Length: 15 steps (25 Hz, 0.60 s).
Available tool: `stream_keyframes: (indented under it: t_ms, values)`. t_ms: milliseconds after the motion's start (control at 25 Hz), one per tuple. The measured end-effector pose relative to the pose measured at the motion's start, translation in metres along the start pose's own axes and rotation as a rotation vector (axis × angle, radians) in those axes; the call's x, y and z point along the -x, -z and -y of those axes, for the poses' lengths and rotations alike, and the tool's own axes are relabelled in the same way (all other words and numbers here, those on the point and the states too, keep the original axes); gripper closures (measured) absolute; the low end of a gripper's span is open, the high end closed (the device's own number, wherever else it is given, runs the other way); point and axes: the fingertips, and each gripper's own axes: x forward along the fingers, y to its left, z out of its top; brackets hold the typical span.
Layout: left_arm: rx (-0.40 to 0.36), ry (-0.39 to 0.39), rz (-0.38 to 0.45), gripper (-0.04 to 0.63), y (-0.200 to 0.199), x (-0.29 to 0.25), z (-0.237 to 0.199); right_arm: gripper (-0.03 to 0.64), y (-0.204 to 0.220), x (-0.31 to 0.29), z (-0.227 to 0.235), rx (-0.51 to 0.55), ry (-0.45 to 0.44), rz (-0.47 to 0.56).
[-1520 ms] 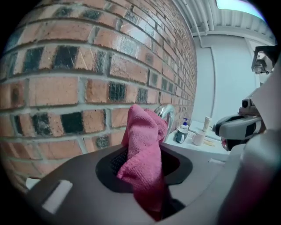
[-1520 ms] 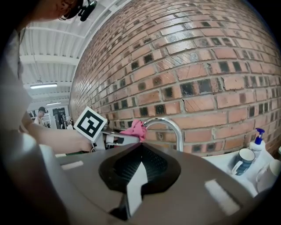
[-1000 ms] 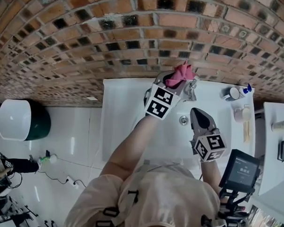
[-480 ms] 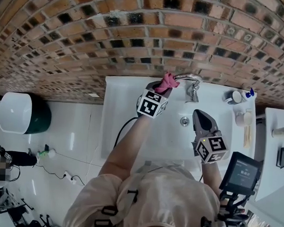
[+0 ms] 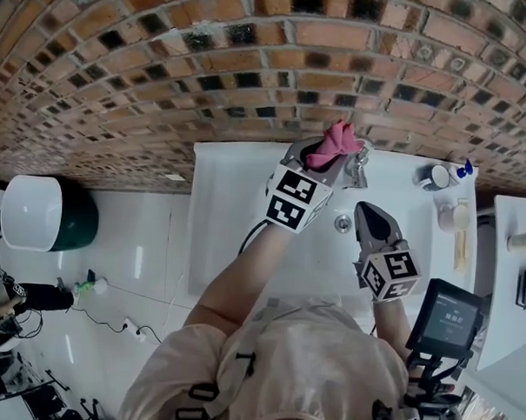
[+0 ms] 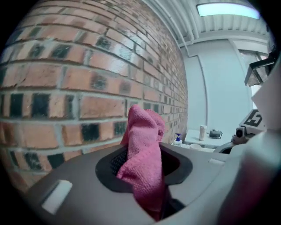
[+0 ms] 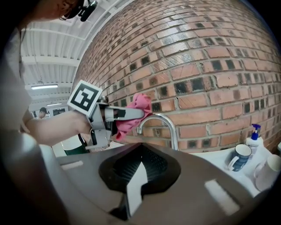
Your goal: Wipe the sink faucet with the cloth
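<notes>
Your left claw [image 5: 326, 158] pinched the pink cloth [image 5: 338, 138] by its bunched middle. It looked soft, light and floppy near the faucet [image 7: 164, 124].

One cloth [image 6: 142, 162]; one faucet [image 7: 175, 135]; two grippers [image 5: 328, 157] [image 5: 368, 211]

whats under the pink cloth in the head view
The faucet: only its base end shows beside the cloth held in the left gripper. Its spout tip is covered there.

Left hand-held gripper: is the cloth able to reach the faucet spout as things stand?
Probably yes: the left hand-held gripper grips the cloth right beside the faucet spout, with nothing visible between them.
</notes>
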Motion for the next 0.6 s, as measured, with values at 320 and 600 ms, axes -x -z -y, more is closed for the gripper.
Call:
stream_keyframes:
  t_ms: [320,600]
  values:
    - [-0.093,0.066,-0.044,0.465,-0.001,-0.052,0.055,0.63,0.012,0.022,0.029,-0.04,0.075,-0.002]
    - [-0.025,0.109,-0.163,0.466,0.052,-0.09,0.061,0.63,0.026,0.031,0.052,-0.069,0.121,-0.031]
